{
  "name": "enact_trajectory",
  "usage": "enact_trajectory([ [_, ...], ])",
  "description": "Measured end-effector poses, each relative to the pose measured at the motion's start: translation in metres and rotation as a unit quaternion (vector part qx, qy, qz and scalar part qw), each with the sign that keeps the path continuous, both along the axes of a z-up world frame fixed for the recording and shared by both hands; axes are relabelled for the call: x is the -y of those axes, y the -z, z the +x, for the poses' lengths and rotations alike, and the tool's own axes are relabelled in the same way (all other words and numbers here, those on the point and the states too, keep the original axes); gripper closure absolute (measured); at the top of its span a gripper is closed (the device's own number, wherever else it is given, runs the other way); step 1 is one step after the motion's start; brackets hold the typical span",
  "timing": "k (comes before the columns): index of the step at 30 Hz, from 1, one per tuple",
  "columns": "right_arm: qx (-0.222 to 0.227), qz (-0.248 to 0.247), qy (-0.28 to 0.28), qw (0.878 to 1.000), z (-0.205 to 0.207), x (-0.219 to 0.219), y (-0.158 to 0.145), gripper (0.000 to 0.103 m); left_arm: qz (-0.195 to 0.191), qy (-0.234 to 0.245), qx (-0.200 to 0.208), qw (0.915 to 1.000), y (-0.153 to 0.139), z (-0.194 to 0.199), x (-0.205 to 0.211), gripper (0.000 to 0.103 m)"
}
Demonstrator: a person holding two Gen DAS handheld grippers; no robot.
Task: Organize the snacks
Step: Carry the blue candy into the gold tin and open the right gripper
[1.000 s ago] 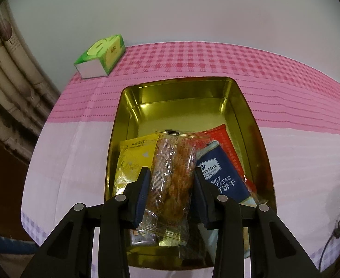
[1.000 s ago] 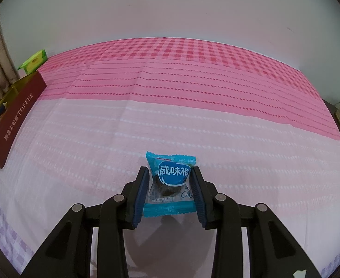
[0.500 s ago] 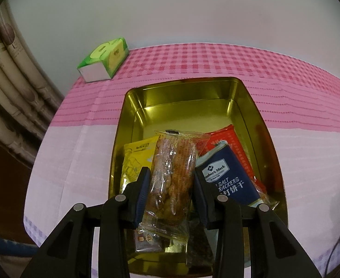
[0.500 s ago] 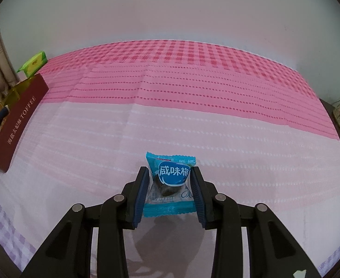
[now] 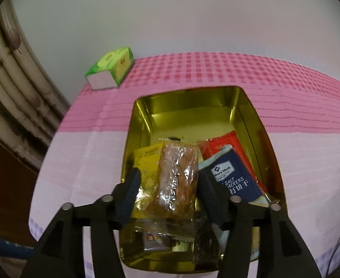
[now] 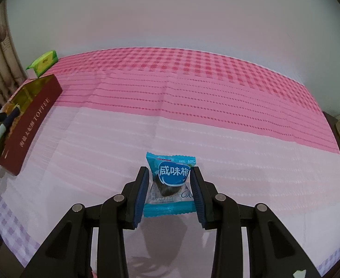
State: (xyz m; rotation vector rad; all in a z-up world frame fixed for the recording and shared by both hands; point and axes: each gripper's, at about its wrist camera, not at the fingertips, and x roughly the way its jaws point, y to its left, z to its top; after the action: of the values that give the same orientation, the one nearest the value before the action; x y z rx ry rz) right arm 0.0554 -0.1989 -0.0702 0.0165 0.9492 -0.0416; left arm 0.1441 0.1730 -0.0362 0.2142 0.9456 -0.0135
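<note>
Opening jaws: the left gripper (image 5: pixel 168 186) is spreading its pads over the gold tin (image 5: pixel 188 106); the clear cake packet (image 5: pixel 178 180) is between them, with a gap at the left pad, and at the right pad I cannot tell.
Tin contents: yellow packet (image 5: pixel 146 162) at 9 o'clock of the cake packet, navy cracker packet (image 5: pixel 232 180) at 3 o'clock, red packet (image 5: pixel 225 146) behind it.
Right gripper (image 6: pixel 168 186): pads pinching the blue plum candy (image 6: pixel 171 180) from both sides, above the pink tablecloth (image 6: pixel 193 115).
Tin from the right view: at 9 o'clock, dark red side.
Green tissue box (image 5: pixel 111 69): at 11 o'clock of the tin, at the table's corner.
</note>
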Motion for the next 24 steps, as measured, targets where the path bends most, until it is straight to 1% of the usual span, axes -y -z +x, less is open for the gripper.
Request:
enact_trajectory([
  [5, 0.006, 0.002, -0.018, 1.000, 0.005, -0.018, -0.007, 0.069, -0.009, -0.006, 0.018, 0.9998, -0.018, -0.007, -0.007, 0.039],
  [7, 0.010, 0.003, -0.027, 1.000, 0.006, -0.027, -0.011, 0.069, -0.016, -0.012, 0.026, 0.9995, -0.028, -0.012, -0.013, 0.035],
  [11, 0.019, 0.002, -0.049, 0.999, 0.011, -0.048, -0.021, 0.069, -0.012, -0.032, 0.033, 0.9989, -0.038, -0.023, -0.027, 0.031],
  [16, 0.028, 0.007, -0.086, 0.996, 0.019, -0.080, -0.034, 0.069, -0.010, -0.058, 0.034, 0.9977, -0.042, -0.042, -0.050, 0.030],
  [24, 0.037, 0.019, -0.152, 0.988, 0.031, -0.144, -0.050, 0.069, -0.006, -0.094, 0.028, 0.9952, -0.036, -0.065, -0.082, 0.027],
])
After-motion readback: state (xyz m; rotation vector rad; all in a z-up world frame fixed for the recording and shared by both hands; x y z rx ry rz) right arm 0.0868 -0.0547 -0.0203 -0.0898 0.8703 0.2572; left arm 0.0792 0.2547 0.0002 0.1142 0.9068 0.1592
